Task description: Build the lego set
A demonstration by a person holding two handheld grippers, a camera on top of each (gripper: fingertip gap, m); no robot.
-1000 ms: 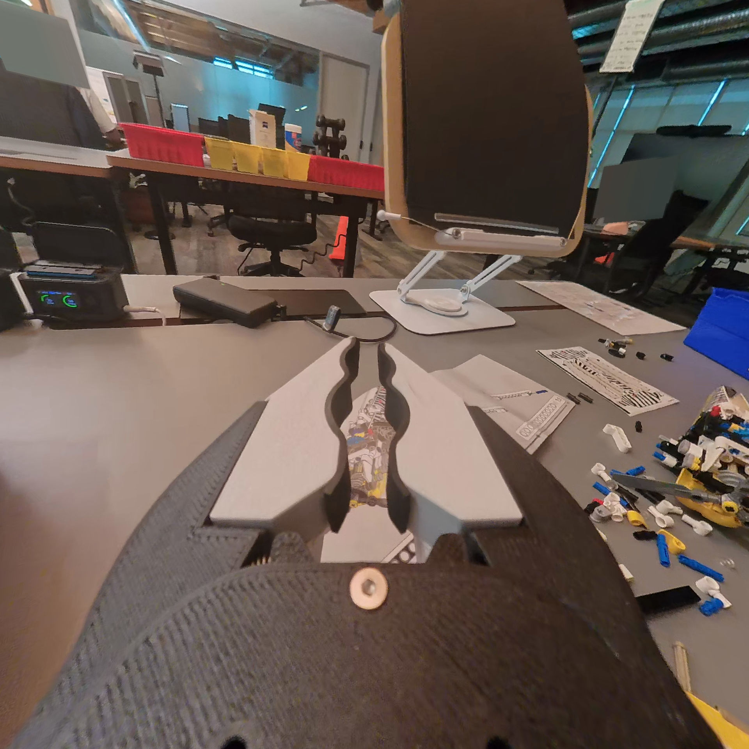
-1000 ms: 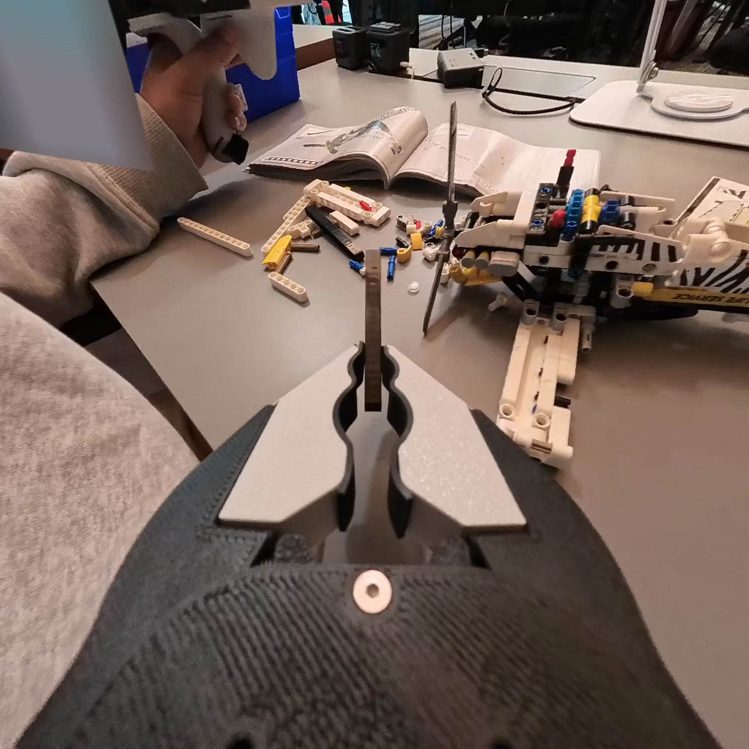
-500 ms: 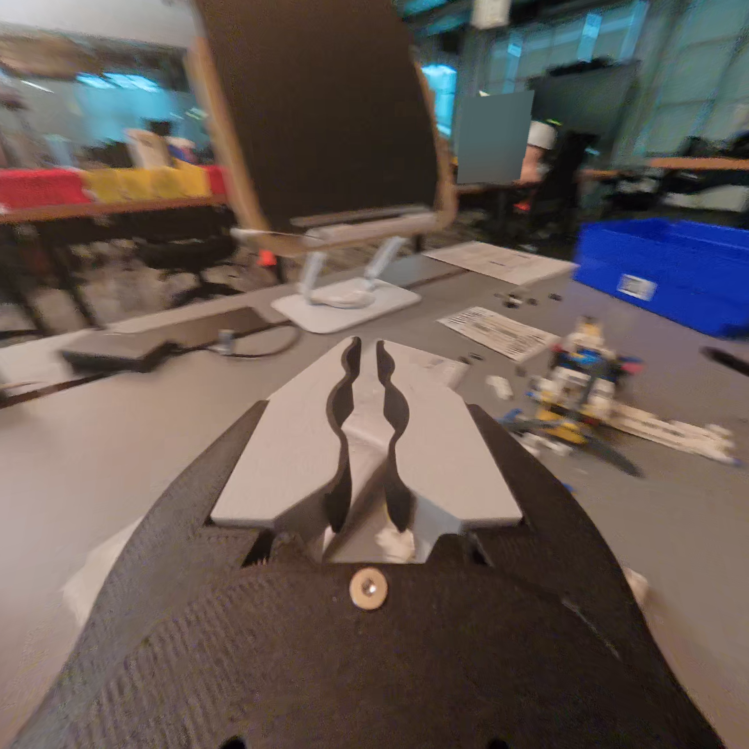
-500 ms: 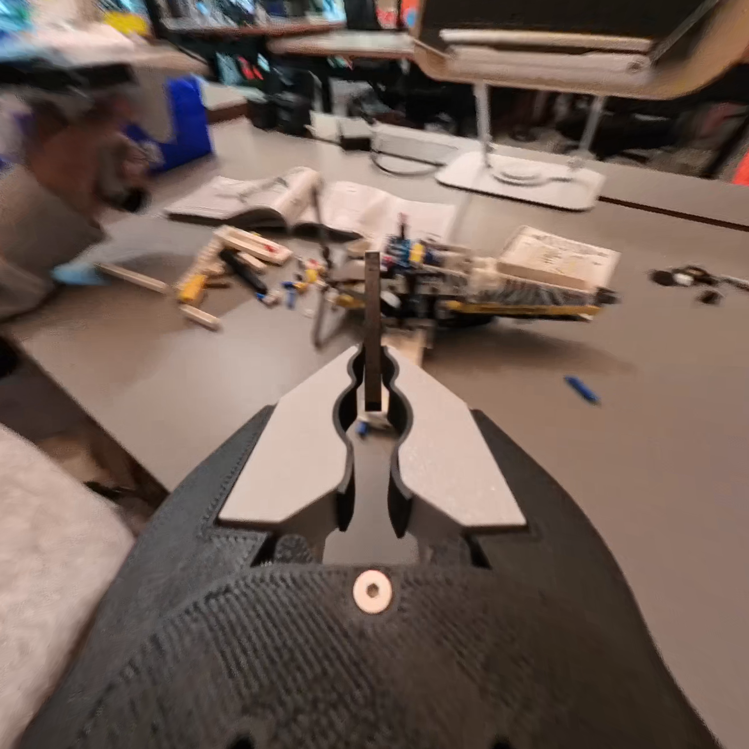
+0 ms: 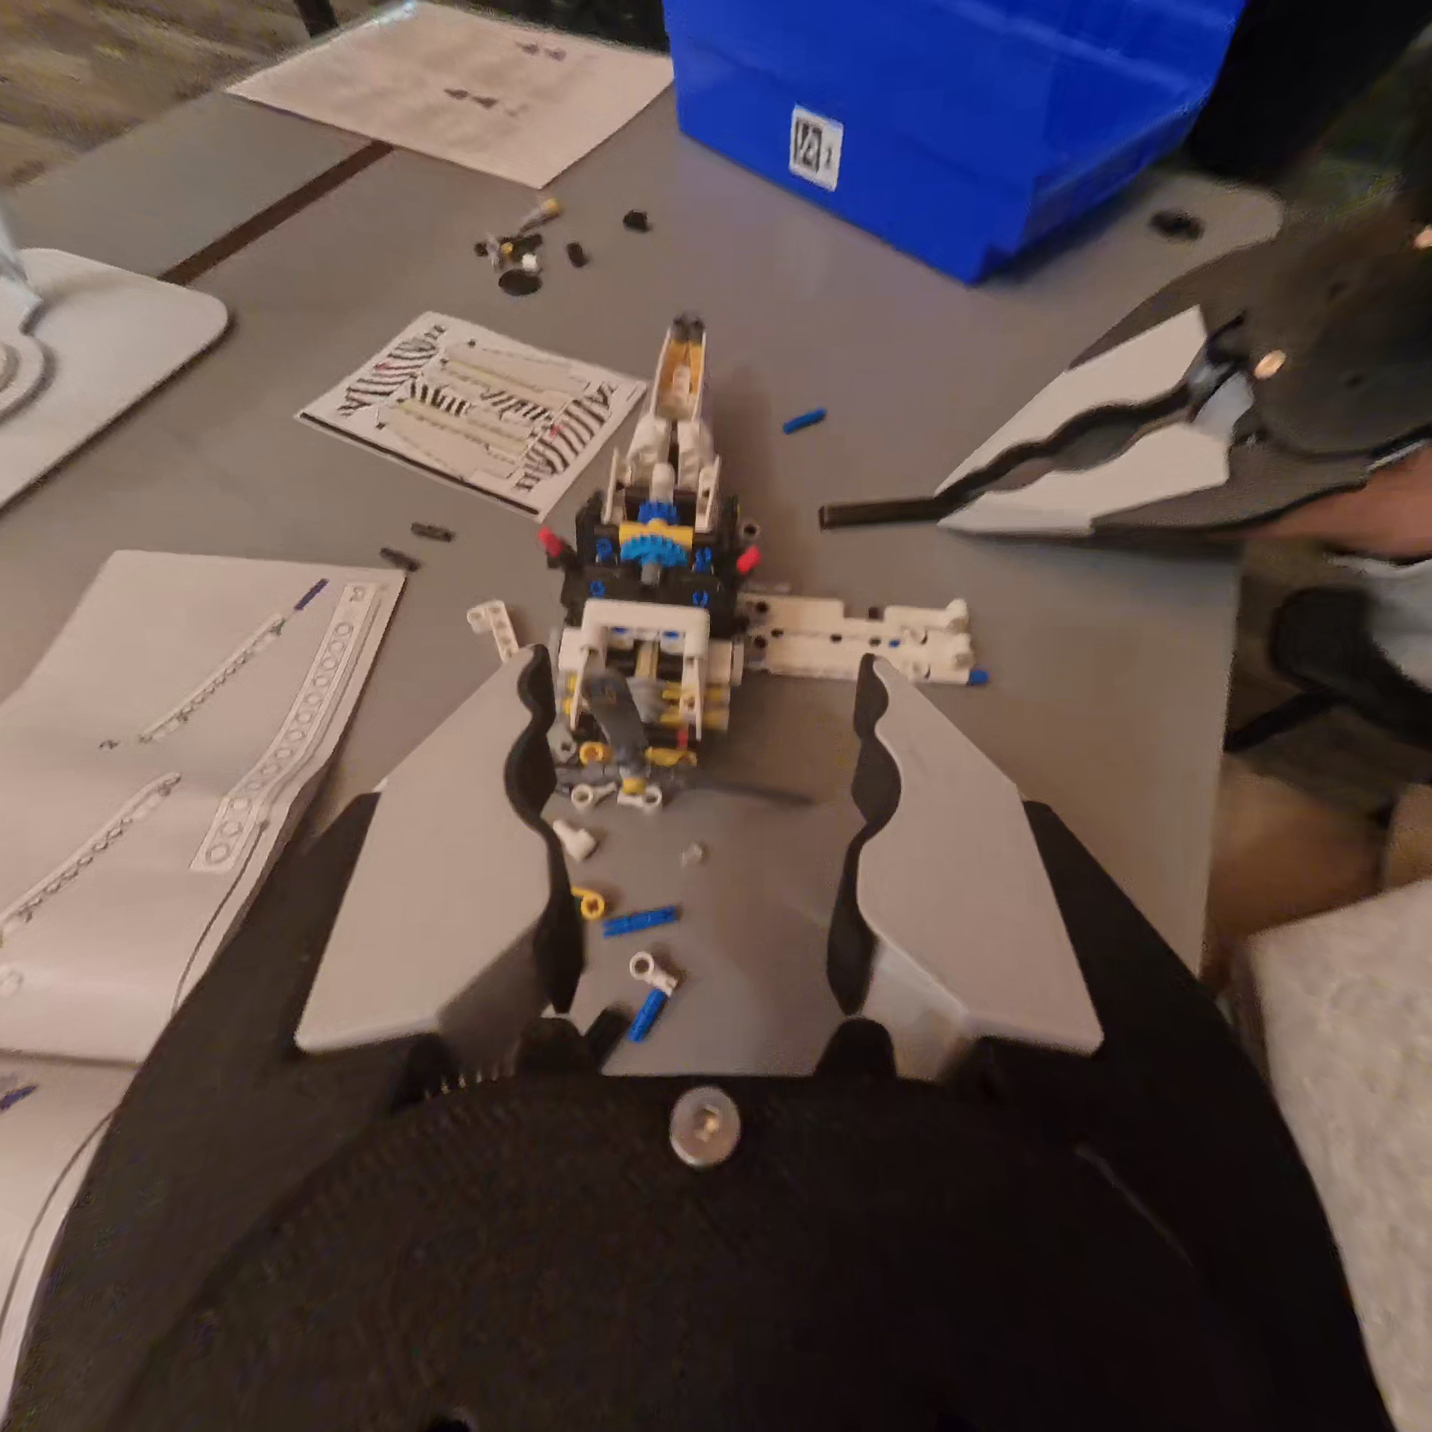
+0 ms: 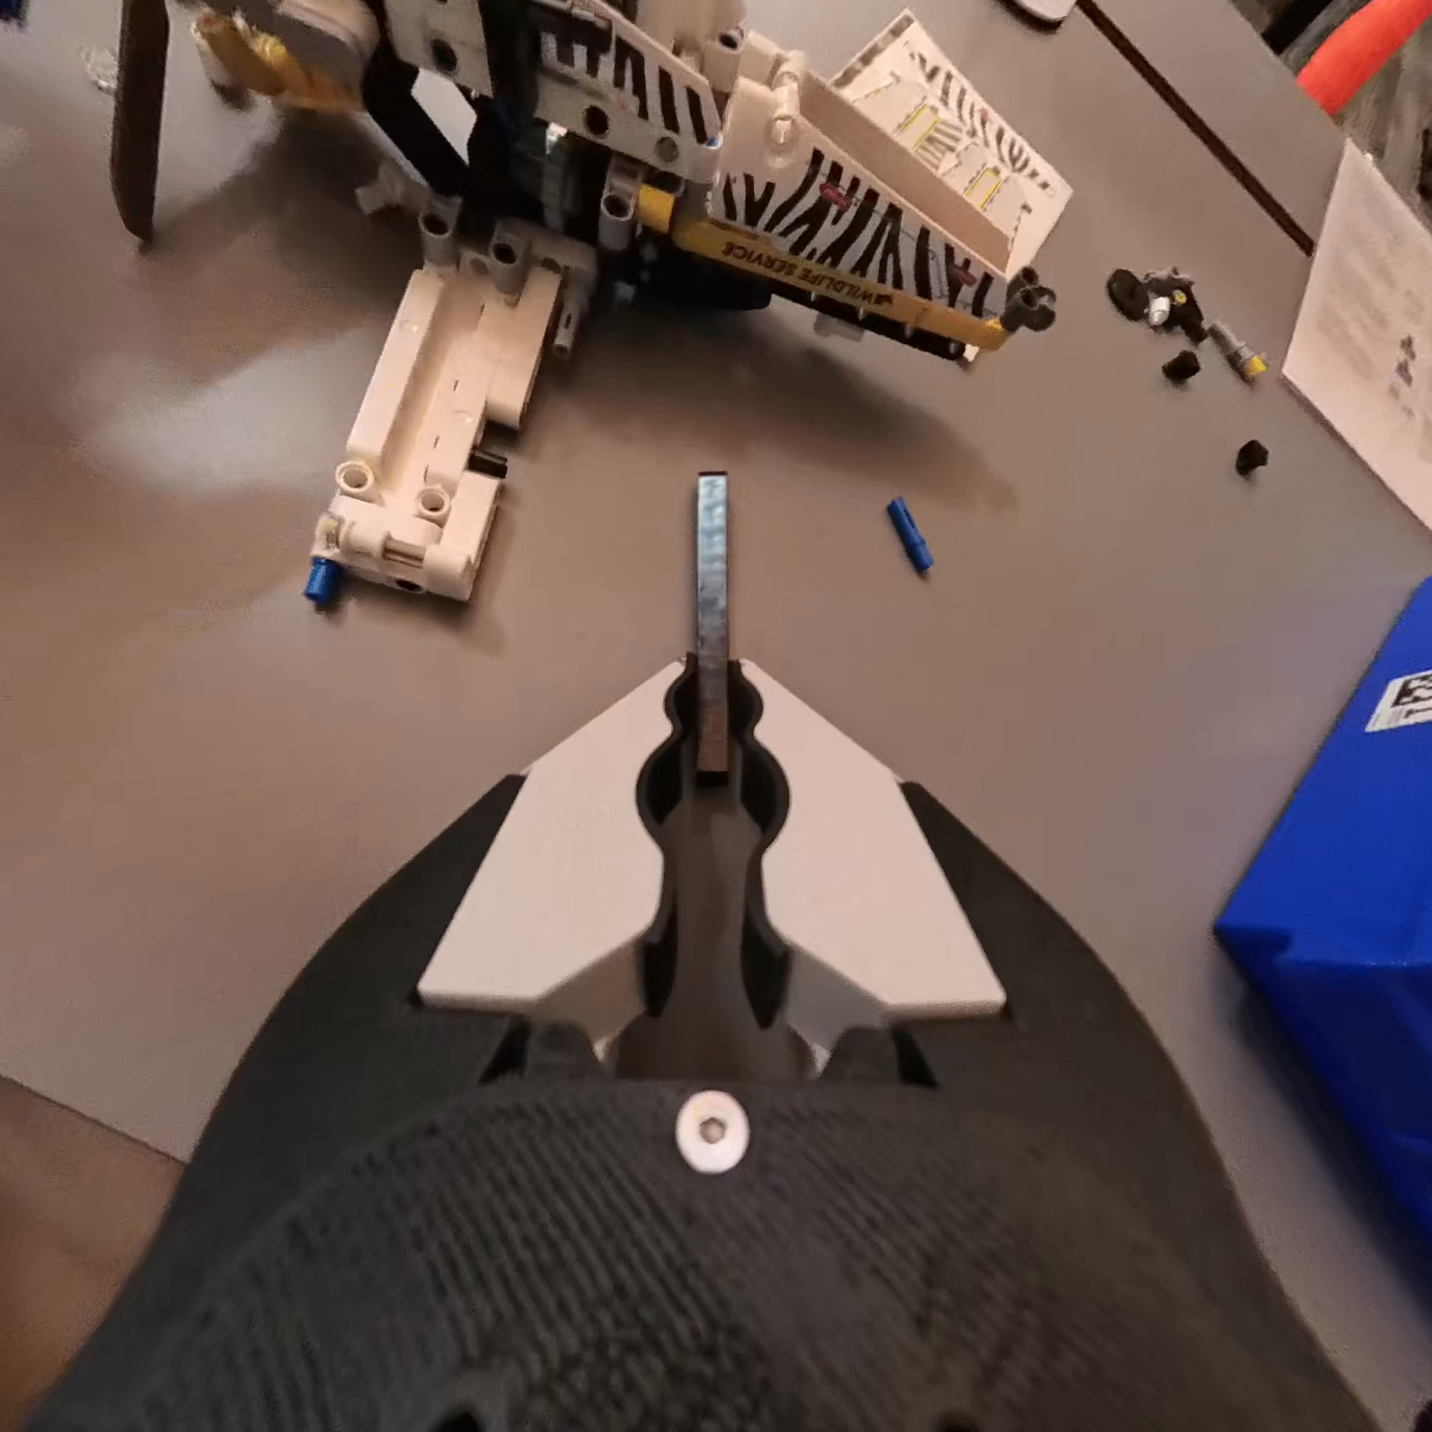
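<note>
While the half-built model (image 5: 647, 620) lies on the grey table (image 5: 891, 349), we take it as our landmark: a white and black body with a zebra-striped tail and a blue gear (image 5: 653, 552) on top. Our left gripper (image 5: 697, 713) hovers just in front of the model's nose, its jaws spread wide and empty, the left fingertip close beside the white frame. Our right gripper (image 6: 713, 666) stands off to the model's right side, pinched narrow on a thin black beam (image 6: 713, 589) that juts forward, its free end aimed toward the body. A white float assembly (image 6: 434, 434) reaches out from the model on that same side, and a blue pin (image 6: 910, 535) lies loose nearby. Small pins and connectors scatter in front of the nose, a sticker sheet (image 5: 465, 403) lies behind-left, the open manual (image 5: 155, 775) to the left, a blue bin (image 5: 969, 116) beyond. We judge the step to be fitting the beam: next we should steady the body with the left gripper and bring the beam to its mount, which we cannot identify
</note>
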